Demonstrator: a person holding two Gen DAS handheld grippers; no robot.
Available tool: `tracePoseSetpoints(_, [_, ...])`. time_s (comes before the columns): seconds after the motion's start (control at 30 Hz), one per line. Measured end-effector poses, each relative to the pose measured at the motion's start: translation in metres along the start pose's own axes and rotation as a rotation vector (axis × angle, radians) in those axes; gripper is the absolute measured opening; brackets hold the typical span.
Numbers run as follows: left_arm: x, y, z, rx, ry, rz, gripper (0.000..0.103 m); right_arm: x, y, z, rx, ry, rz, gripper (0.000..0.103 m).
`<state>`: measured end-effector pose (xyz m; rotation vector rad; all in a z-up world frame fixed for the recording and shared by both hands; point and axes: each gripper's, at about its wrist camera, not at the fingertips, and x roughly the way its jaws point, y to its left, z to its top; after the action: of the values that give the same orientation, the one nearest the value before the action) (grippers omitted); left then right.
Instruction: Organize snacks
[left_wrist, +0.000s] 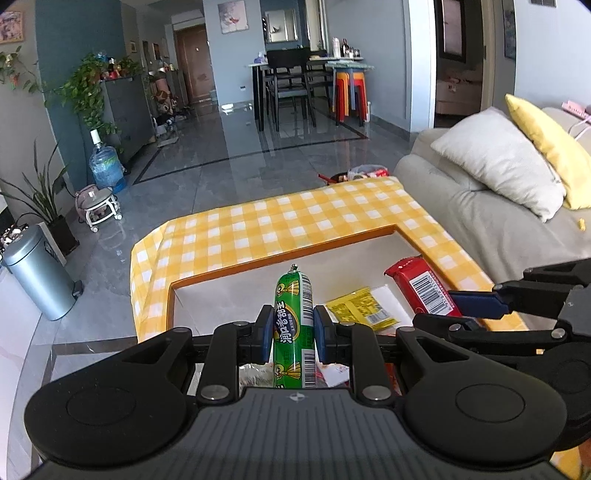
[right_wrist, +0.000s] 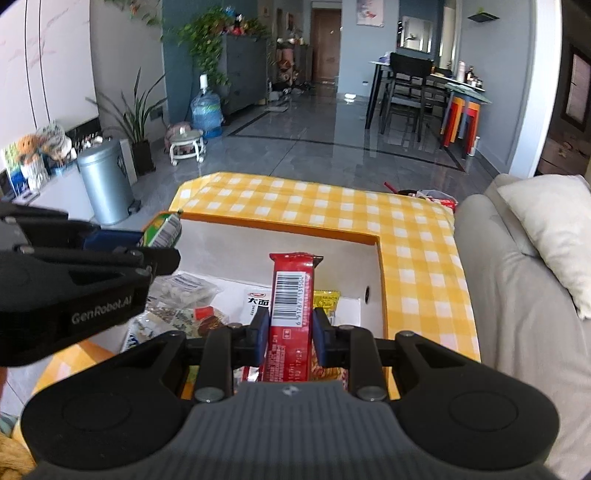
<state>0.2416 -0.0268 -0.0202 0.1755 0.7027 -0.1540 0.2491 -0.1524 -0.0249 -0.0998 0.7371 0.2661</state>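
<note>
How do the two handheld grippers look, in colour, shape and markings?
Both are alike. The left gripper and the right gripper have matte black linkage arms with silver pivot pins, round black housings on each side, a ribbed dark grey body and blue pads on the fingers. White lettering "GenRobot.AI" marks the left gripper's side. No cables or sleeves show.

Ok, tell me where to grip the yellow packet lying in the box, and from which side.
Take the yellow packet by its free near edge, coming from above with jaws across its thin flat body. It lies flat on the box floor, and the red bar in the right gripper hangs beside it, so a side approach is crowded.
</note>
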Motion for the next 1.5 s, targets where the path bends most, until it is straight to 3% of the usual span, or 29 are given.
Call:
tracePoseSetpoints(0.63, [0.091, 0.005, 0.004, 0.121, 0.149, 0.014, 0.024, 0.108, 0.01, 0.019, -0.257, 0.182, -0.083, 0.021])
tracePoseSetpoints(1.03, [0.117, 0.013, -0.006, 0.096, 0.249, 0.01, 0.024, 0.138, 0.008, 0.014, -0.341, 0.268, -0.119, 0.021])
tracePoseSetpoints(1.2, [0.112, 0.016, -0.005, 0.091, 0.245, 0.016, 0.026, 0.136, 0.006, 0.011, -0.344, 0.28, -0.11, 0.022])
tracePoseSetpoints(1.27, [0.104, 0.015, -0.003, 0.107, 0.226, 0.016, 0.031, 0.131, 0.005, 0.014, -0.342, 0.274, -0.101, 0.032])
tracePoseSetpoints(1.37, [0.092, 0.016, 0.003, 0.11, 0.2, 0.031, 0.046, 0.12, 0.003, 0.02, -0.323, 0.256, -0.088, 0.042])
tracePoseSetpoints(1.43, [0.078, 0.02, 0.008, 0.096, 0.168, 0.043, 0.058, 0.111, 0.002, 0.025, -0.3, 0.239, -0.085, 0.055])
tracePoseSetpoints(1.5, [0.061, 0.024, 0.013, 0.075, 0.125, 0.052, 0.064, 0.095, -0.001, 0.03, -0.265, 0.204, -0.085, 0.062])
